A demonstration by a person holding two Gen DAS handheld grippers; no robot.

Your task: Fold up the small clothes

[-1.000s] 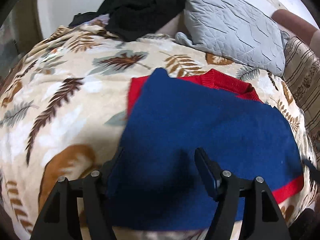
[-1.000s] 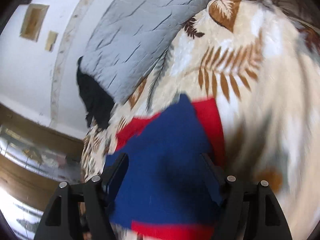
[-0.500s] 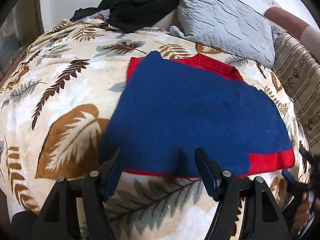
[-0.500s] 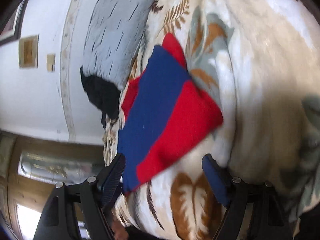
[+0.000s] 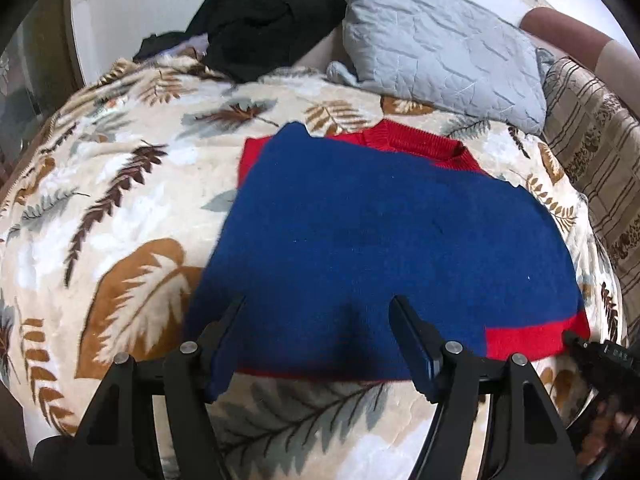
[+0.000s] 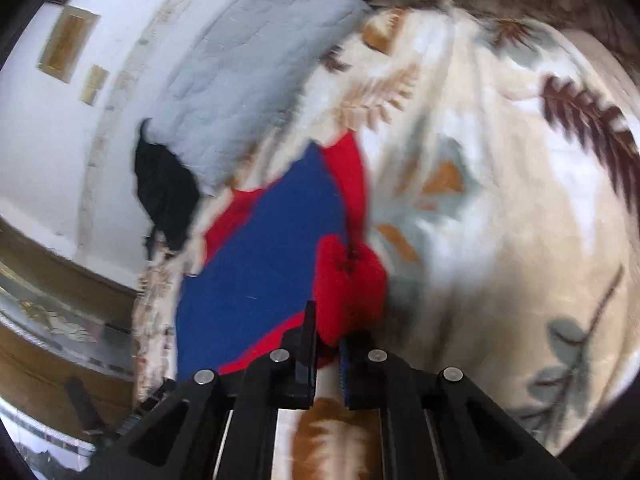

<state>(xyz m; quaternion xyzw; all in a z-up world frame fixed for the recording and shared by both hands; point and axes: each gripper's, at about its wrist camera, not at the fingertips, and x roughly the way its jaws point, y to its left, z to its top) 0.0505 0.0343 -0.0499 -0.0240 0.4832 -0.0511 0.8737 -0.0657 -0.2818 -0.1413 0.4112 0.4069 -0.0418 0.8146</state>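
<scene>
A small blue sweater [image 5: 380, 240] with red collar and red hem lies folded flat on the leaf-print blanket [image 5: 120, 220]. My left gripper [image 5: 320, 320] hangs open just above the sweater's near edge, with blue cloth showing between its fingers and no grip. My right gripper [image 6: 328, 320] is closing its jaws on the red hem corner [image 6: 348, 280], which bunches up between the pads. In the left wrist view, the right gripper [image 5: 592, 354] shows at the sweater's red near-right corner [image 5: 532, 338].
A grey quilted pillow [image 5: 440, 44] leans at the back of the bed. Beside it lies a heap of black clothes [image 5: 268, 12]. A striped brown cover [image 5: 596, 152] runs along the right. A white wall [image 6: 48, 140] stands behind.
The right gripper came down to the red hem corner and its wide jaws closed on it. The left gripper drew back from over the sweater's middle to its near edge.
</scene>
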